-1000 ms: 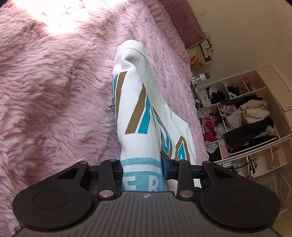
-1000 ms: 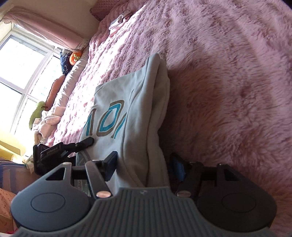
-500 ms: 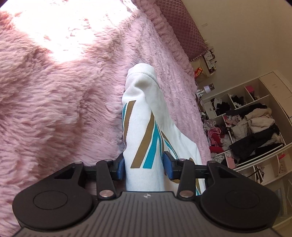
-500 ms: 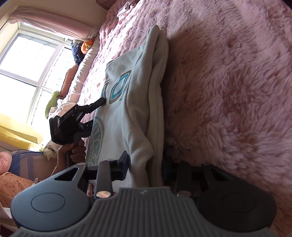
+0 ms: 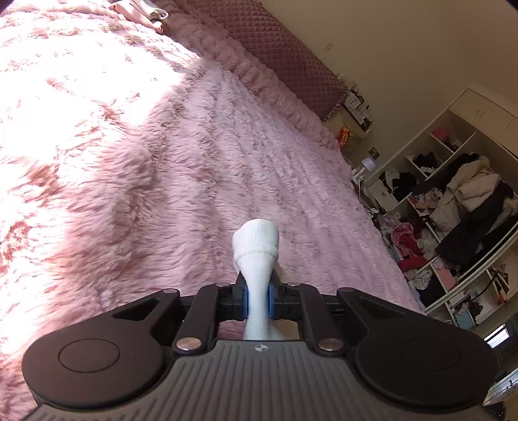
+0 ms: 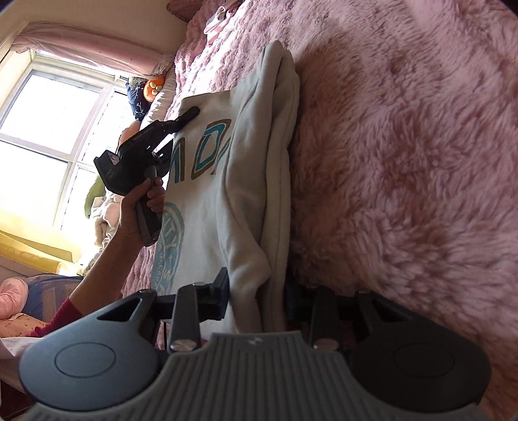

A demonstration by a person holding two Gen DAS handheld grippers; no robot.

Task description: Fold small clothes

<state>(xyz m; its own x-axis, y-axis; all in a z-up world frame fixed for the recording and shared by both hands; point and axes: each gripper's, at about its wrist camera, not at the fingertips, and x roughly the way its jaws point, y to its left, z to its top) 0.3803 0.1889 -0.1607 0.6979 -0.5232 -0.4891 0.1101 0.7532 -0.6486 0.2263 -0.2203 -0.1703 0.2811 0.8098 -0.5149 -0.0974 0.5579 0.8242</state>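
White sweatshirt (image 6: pixel 207 207) cuff now pinched in L gripper (image 5: pixel 258 299), jaws just closing, R gripper (image 6: pixel 255 298) clamps folded edge, R view shows hand (image 6: pixel 136 210), pink blanket (image 5: pixel 129 162).

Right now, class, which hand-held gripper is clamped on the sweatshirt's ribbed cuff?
The left hand-held gripper: the white ribbed cuff pokes past its fingertips. The right one straddles folded body fabric.

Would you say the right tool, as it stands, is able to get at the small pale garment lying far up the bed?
Probably not: the right tool is clamped on the folded sweatshirt, and the pale garment lies well beyond it, across the pink blanket.
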